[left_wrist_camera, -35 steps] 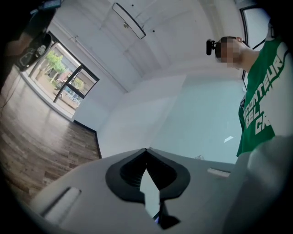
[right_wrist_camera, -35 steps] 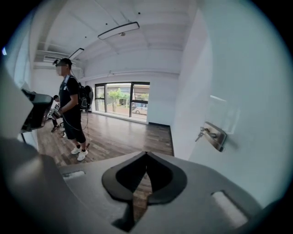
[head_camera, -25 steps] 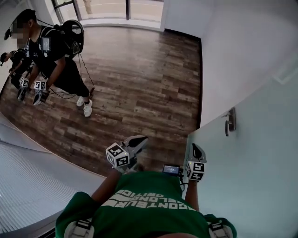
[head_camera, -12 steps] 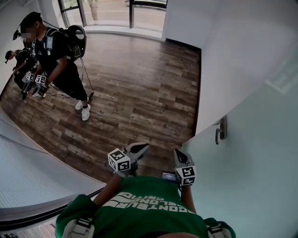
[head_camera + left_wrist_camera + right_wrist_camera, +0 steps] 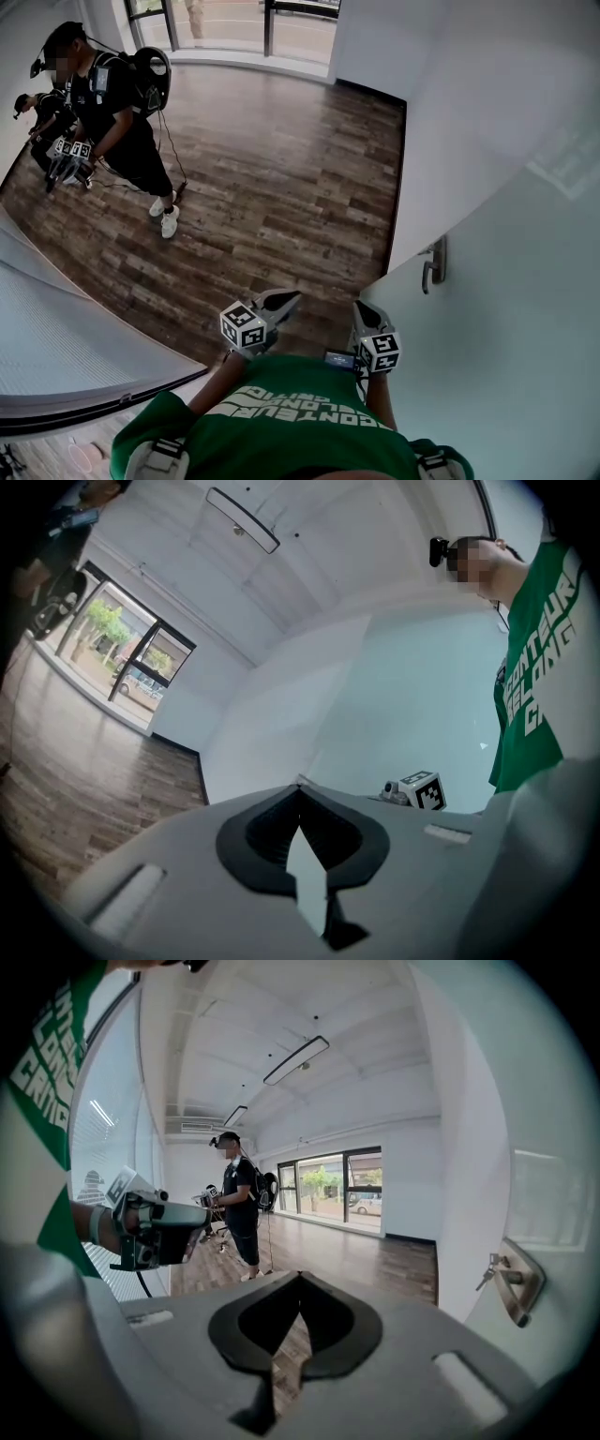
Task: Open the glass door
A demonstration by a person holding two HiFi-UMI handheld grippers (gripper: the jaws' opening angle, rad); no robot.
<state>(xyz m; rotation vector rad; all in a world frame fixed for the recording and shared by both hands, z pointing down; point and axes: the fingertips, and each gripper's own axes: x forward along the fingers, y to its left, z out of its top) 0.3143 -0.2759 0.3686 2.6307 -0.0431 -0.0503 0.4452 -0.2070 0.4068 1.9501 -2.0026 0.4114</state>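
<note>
Filling the right side of the head view, the frosted glass door (image 5: 511, 337) meets the wooden floor (image 5: 281, 169), where another person (image 5: 117, 112) stands well apart. The left claw (image 5: 284, 299) and right claw (image 5: 362, 310) hover, jaws together on nothing, short of the door handle (image 5: 431, 265).

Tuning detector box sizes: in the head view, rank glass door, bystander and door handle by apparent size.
1. Glass door, largest.
2. Bystander, though farther from the camera.
3. Door handle, smallest.
</note>
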